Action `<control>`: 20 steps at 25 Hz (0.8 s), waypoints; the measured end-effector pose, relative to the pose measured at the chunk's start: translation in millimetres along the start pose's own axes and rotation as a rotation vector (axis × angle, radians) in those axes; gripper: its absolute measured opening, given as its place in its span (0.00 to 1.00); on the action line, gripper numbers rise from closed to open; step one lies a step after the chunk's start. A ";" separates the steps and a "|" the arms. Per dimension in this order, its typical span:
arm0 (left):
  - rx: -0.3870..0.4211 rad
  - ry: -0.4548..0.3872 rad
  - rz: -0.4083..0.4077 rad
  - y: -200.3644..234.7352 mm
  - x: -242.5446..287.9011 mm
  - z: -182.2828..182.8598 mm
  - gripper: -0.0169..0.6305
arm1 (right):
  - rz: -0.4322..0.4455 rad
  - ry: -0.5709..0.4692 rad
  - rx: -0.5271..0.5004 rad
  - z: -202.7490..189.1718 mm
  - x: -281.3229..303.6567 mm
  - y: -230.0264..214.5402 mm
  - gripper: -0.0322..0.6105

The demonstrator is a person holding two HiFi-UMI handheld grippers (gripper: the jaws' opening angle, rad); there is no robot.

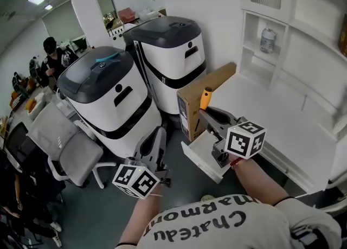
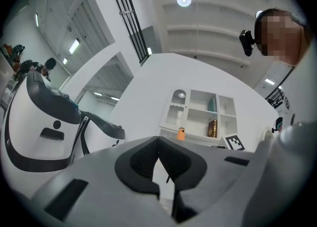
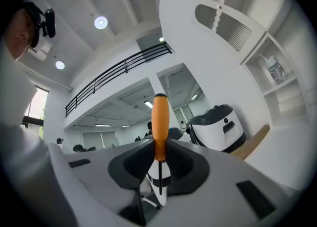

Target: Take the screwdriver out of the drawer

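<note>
Right gripper (image 3: pixel 159 156) with its jaws closed on the lower end of the screwdriver (image 3: pixel 160 122) handle: the orange grip stands upright above the pads and the black shaft hangs below them. In the head view the tool is out of the open drawer (image 1: pixel 201 158) and held above it, just beside the box (image 1: pixel 190 107) on the desk (image 1: pixel 271 117). Left gripper (image 1: pixel 157 134), jaws together on nothing, hangs apart from the tool near the bins (image 1: pixel 108 96). Principal hazard: the pads clamp only a short length of a rounded handle, so the tool may pivot between them or slide down, then drop back into the drawer or to the floor. Secondary hazard: with the box so close, a sideways swing could strike the handle against it and lever the tool out of the grip. The drawer stands out from the desk toward the person and could be knocked by an arm passing over it.
</note>
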State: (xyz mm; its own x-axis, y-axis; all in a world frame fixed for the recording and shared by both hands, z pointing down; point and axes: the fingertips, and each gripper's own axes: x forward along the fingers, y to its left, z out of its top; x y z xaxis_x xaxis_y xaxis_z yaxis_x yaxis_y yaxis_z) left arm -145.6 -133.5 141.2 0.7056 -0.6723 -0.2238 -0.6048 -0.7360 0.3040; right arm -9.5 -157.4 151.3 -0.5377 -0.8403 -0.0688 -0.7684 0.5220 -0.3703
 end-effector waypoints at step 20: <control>-0.015 0.015 -0.084 -27.8 -69.7 -3.2 0.06 | -0.072 0.014 -0.124 -39.8 -43.3 78.2 0.18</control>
State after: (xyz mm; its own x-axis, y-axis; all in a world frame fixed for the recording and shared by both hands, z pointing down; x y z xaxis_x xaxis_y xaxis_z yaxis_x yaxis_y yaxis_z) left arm -176.7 -66.0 151.4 0.7591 -0.6072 -0.2347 -0.5382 -0.7882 0.2985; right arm -60.1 -74.3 162.2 -0.4834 -0.8748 -0.0326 -0.8420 0.4749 -0.2561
